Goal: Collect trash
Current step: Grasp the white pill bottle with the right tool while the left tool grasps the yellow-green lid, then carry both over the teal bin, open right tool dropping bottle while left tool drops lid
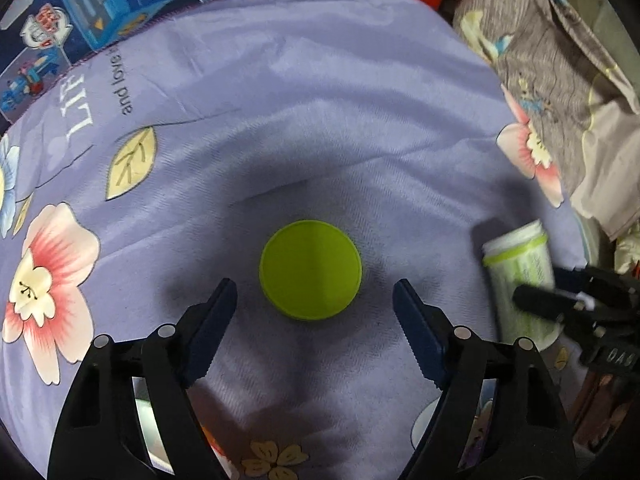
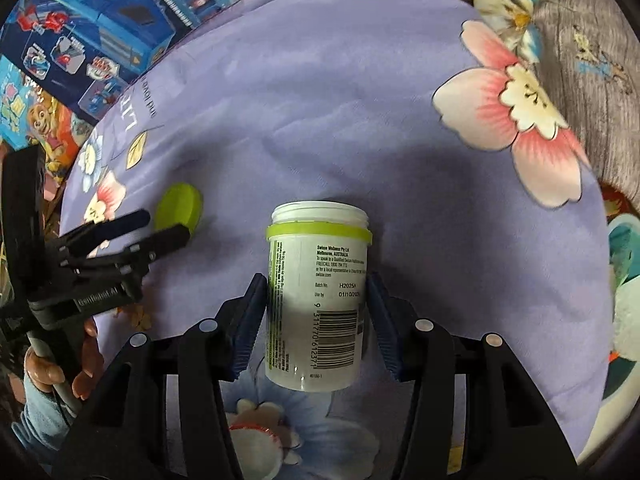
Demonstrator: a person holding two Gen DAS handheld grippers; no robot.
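Note:
A round lime-green lid [image 1: 310, 270] lies flat on the purple floral cloth [image 1: 320, 100]. My left gripper [image 1: 315, 286] stands open over it, one blue finger on each side of the lid's near edge and neither touching it. A white open-mouthed bottle [image 2: 316, 300] with a green ring and a barcode label sits between the pads of my right gripper [image 2: 316, 280], which is shut on its sides. The left wrist view shows the bottle [image 1: 520, 276] at the right with the right gripper [image 1: 560, 300] on it. The right wrist view shows the lid [image 2: 178, 208] and left gripper [image 2: 160, 226] at the left.
Blue toy boxes [image 2: 100, 32] lie past the cloth's far left edge. Grey flowered fabric [image 1: 560, 60] is heaped at the right. A small white round object with a red rim [image 2: 252, 444] lies near the bottom of the right wrist view. A person's hand [image 2: 84, 360] holds the left gripper's handle.

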